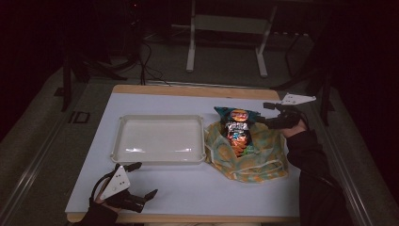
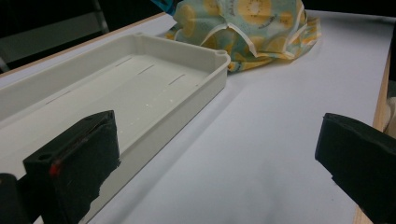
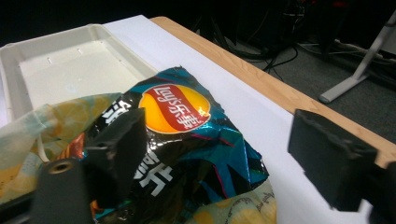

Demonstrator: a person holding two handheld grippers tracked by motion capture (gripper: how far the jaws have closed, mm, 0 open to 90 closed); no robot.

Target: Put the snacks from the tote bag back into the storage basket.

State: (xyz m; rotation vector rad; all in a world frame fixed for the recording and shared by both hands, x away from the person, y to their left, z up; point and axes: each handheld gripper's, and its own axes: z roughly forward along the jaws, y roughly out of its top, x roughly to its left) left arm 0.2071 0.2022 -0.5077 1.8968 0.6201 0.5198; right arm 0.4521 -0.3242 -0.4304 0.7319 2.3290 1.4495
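One puffy, crinkly foil chip bag (image 3: 187, 140) sat light and slippery between your right gripper's (image 3: 219, 140) spread jaws, so its flat top edge looked the safest place to pinch.

White table (image 1: 188, 188): tray (image 1: 160, 123), cloth bag (image 1: 263, 162)

Both tongs are black, each topped by a grey three-cornered plate with small dark dots. The left tongs (image 1: 139, 180) have blocky black jaws, one bearing a small red mark and a round hole. The right tongs (image 1: 265, 112) trail from a dark long sleeve (image 1: 314, 165).
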